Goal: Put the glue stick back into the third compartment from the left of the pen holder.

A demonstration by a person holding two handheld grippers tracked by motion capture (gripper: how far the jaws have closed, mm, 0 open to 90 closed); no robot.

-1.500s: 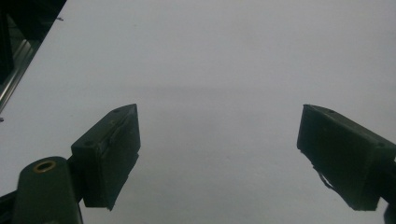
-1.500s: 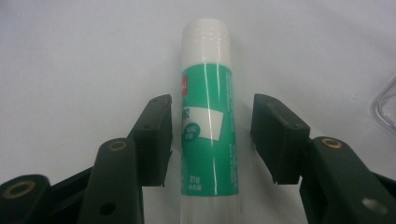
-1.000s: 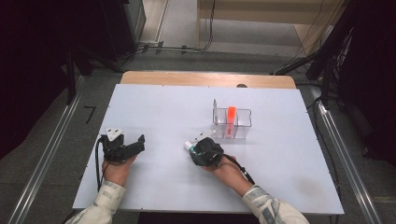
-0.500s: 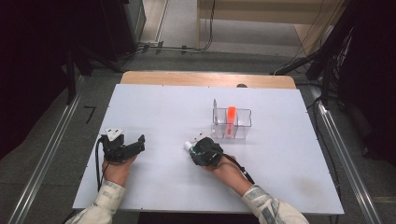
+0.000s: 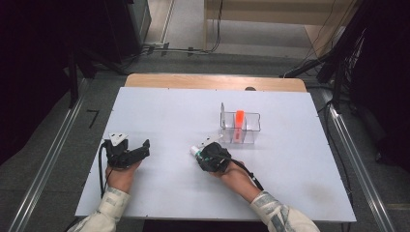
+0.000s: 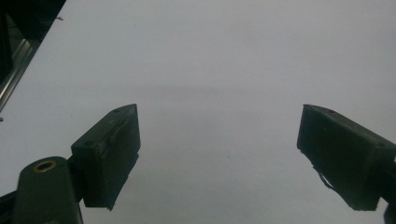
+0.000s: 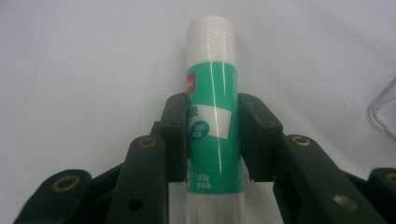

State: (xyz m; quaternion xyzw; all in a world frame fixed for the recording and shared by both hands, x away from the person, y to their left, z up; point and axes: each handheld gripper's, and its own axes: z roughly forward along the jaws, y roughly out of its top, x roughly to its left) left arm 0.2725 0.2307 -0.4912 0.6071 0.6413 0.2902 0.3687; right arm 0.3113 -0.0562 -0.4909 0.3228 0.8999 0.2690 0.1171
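Note:
A green-and-white glue stick [image 7: 212, 126] with a white cap lies between the jaws of my right gripper [image 7: 215, 100], and both pads press on its sides. From above, the right gripper [image 5: 212, 157] sits near the middle of the white table [image 5: 169, 111], with the stick's white cap [image 5: 194, 151] poking out to its left. A clear plastic organizer [image 5: 251, 129] stands just beyond it and holds an upright orange item [image 5: 239, 118]. My left gripper [image 5: 143, 148] rests at the table's left side. In its own view the left gripper [image 6: 219, 135] is open wide over bare table.
The clear organizer's corner [image 7: 385, 112] shows at the right edge of the right gripper view. Metal rails [image 5: 48, 159] run along both sides of the table. A wooden strip [image 5: 212, 82] borders its far edge, and cables lie on the floor beyond.

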